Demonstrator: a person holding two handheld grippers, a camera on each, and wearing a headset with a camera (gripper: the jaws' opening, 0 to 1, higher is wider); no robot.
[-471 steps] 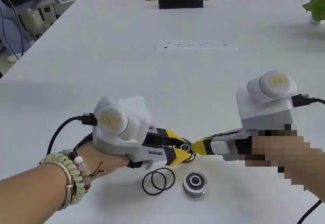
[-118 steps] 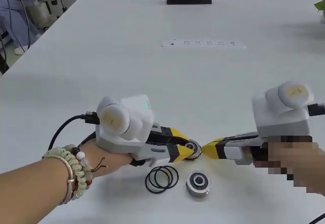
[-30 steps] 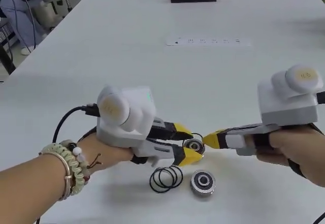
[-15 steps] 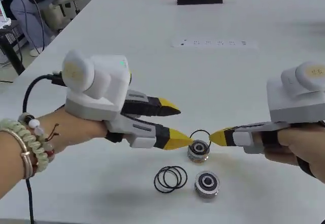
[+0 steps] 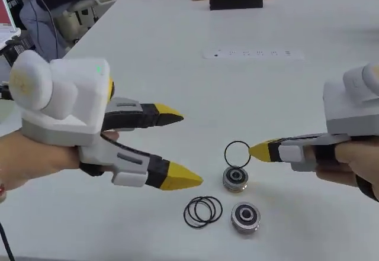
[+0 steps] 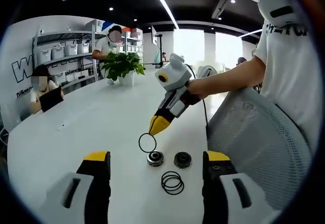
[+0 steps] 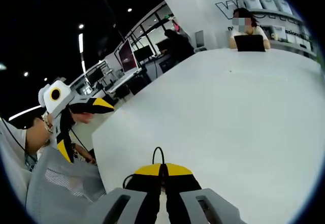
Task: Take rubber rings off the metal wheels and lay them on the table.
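Now the right gripper (image 5: 254, 150) has its jaws pressed together on the edge of a black rubber ring (image 5: 237, 141). The ring hangs upright just above the farther metal wheel (image 5: 235, 178); whether its lower edge touches the wheel I cannot tell. The left gripper (image 5: 190, 149) is raised off to the left, jaws spread wide and holding nothing.

The step in hand looks like laying this ring down. To do it well, carry the ring sideways clear of the wheel. Lower it toward the pile of loose rings (image 5: 203, 211), which lies just beside the second wheel (image 5: 246, 216). Part the jaws only once the ring's lower edge rests on the table (image 5: 177, 65). A thin ring let go from height on a hard top would probably bounce or roll. Released too near the wheel, it could drape back over it. The pinch sits at the very tips, so a quick swing might flick the ring loose. The left gripper is best kept out of the path.

The table is long, white and smooth, with a white power strip (image 5: 253, 54) lying well beyond the work. In the left gripper view a potted plant (image 6: 122, 64) stands at the table's far end, shelves of bins (image 6: 61, 51) line the wall, and a mesh chair (image 6: 254, 132) is close by. People sit and stand around the room.
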